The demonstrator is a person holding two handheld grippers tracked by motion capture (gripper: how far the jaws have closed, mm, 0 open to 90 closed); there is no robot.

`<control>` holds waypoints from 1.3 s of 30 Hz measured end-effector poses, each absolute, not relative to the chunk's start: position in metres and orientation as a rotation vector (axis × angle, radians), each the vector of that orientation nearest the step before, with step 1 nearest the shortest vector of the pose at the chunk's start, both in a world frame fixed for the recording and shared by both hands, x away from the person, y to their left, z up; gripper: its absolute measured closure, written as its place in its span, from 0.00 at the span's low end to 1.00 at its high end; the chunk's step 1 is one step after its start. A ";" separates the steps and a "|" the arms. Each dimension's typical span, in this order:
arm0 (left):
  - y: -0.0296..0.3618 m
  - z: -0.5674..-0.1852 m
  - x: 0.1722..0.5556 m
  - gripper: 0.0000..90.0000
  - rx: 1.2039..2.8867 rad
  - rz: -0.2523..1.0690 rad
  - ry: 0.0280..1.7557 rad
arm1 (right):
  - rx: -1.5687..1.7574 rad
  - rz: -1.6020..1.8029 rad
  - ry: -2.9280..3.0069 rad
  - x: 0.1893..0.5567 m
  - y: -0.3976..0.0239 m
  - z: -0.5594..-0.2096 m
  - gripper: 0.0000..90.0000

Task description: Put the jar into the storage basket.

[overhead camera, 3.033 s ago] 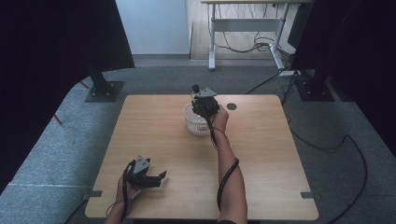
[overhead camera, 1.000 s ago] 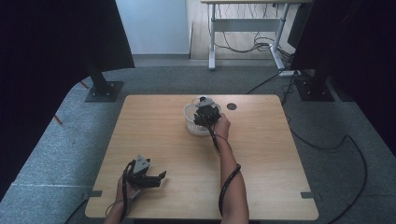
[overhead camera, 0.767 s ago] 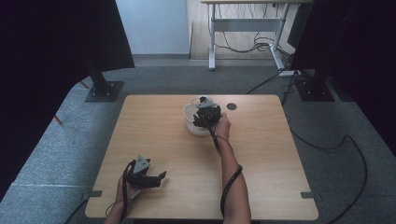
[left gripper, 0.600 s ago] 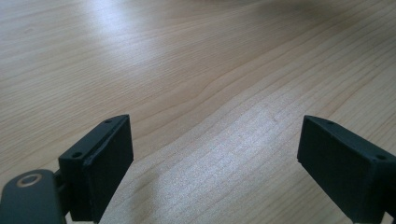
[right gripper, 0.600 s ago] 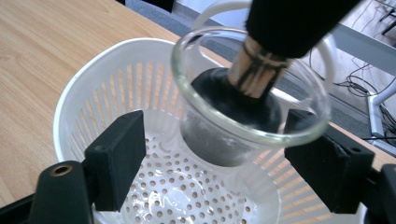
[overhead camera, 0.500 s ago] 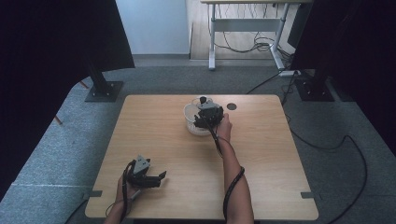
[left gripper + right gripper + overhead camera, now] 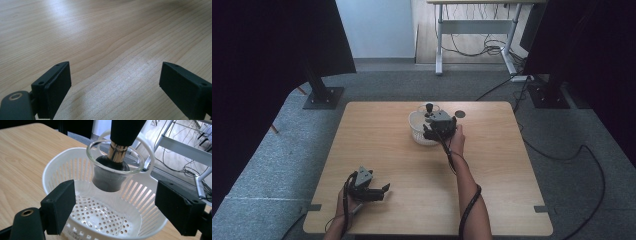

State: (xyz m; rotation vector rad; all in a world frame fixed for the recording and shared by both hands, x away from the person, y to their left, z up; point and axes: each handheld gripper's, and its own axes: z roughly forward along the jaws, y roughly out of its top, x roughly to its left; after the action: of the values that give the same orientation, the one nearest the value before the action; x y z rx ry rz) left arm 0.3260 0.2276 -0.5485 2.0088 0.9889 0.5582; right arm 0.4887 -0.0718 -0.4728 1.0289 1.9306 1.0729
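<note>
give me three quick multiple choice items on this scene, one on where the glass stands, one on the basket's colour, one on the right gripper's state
1. Where does the glass cup with the black brush stand?
A in the basket
B on the floor
C at the table's near edge

2. What colour is the slotted basket?
A red
B white
C blue

3. The right hand-held gripper is:
A shut on the cup
B open, empty
C shut on the basket

Key: 1 A, the cup sits within the basket's walls; 2 B, its plastic is plainly white; 3 B, jaws stand apart, nothing pressed between them.
</note>
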 end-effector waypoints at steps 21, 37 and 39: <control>0.226 -0.549 0.326 0.11 2.027 0.571 0.987 | 0.994 1.240 1.866 0.432 -0.108 -0.469 0.17; 0.224 -0.549 0.327 0.11 2.038 0.582 1.000 | 0.971 1.288 1.861 0.384 -0.148 -0.481 0.17; 0.224 -0.549 0.327 0.11 2.043 0.585 0.998 | 0.974 1.302 1.855 0.376 -0.154 -0.484 0.17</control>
State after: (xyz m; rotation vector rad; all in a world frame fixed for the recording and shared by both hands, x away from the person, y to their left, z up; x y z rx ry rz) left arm 0.3270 0.2238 -0.5492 2.0431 0.9978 0.5848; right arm 0.3763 -0.1537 -0.4843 0.9744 1.8546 1.3017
